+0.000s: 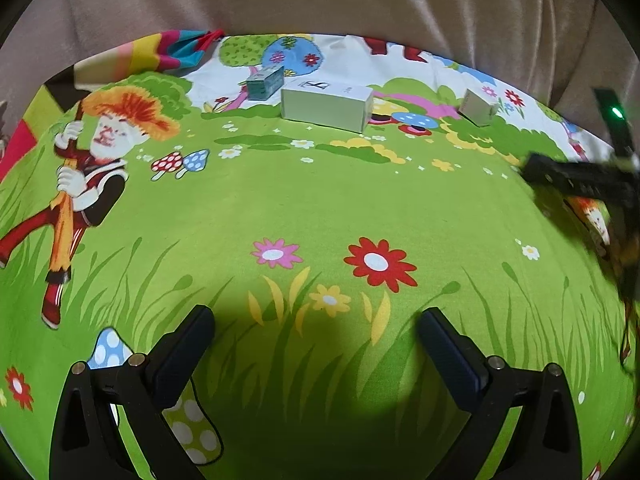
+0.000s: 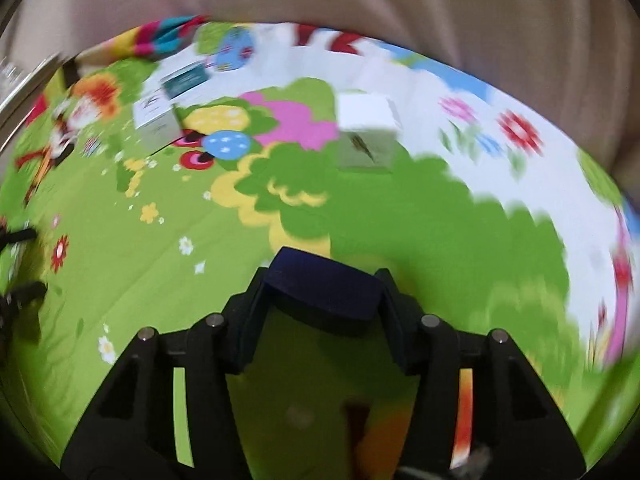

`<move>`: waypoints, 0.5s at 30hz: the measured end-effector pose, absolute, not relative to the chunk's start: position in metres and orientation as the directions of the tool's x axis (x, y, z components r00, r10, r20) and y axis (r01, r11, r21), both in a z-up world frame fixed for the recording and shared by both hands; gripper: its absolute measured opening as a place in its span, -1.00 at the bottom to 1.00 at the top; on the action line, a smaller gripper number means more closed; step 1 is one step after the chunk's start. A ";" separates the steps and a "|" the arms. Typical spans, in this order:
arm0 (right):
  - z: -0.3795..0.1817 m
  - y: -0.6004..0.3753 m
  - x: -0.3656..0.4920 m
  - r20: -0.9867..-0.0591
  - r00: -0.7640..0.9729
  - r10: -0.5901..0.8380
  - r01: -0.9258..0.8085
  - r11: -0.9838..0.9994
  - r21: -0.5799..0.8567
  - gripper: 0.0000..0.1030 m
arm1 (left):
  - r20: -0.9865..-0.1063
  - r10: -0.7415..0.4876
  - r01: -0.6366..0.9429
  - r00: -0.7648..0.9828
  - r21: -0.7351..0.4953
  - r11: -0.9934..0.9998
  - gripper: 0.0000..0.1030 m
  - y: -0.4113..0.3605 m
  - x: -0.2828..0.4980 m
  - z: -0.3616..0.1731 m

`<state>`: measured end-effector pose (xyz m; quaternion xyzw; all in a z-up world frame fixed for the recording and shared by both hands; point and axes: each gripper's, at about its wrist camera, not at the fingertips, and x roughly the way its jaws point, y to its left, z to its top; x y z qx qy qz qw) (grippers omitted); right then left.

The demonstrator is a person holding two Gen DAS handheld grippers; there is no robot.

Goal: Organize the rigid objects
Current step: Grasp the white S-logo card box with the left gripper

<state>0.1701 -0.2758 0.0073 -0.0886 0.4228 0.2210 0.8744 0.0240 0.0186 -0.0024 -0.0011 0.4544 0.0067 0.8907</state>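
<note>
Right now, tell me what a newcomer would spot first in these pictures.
The loud cartoon cloth covers the whole surface, with a mushroom-hatted figure at its left. Three small boxes sit at the far edge: a long white box, a teal box behind it, and a small pale box off to the right.

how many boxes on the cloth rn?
3. Small teal cardboard box far left, touching or just behind the long white rectangular box at centre; small white cube-like box apart to the right. None seems hidden.
</note>
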 end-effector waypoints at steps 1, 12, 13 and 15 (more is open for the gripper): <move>0.007 -0.276 0.160 -0.774 0.561 0.292 -0.432 0.901 0.027 0.10 | -0.815 0.025 -0.041 0.579 0.002 0.999 1.00 0.018 0.024 -0.002; 0.007 -0.279 0.115 -0.769 0.591 0.244 -0.349 0.937 0.029 0.10 | -0.787 -0.031 -0.428 0.617 -0.368 0.826 1.00 0.021 0.122 0.017; 0.007 -0.279 0.114 -0.768 0.591 0.246 -0.349 0.937 0.032 0.10 | -0.790 -0.004 -0.454 0.613 -0.356 0.817 1.00 0.020 0.135 0.017; 0.007 -0.279 0.114 -0.768 0.592 0.245 -0.348 0.937 0.031 0.10 | -0.803 -0.040 -0.503 0.595 -0.411 0.760 1.00 0.021 0.158 0.011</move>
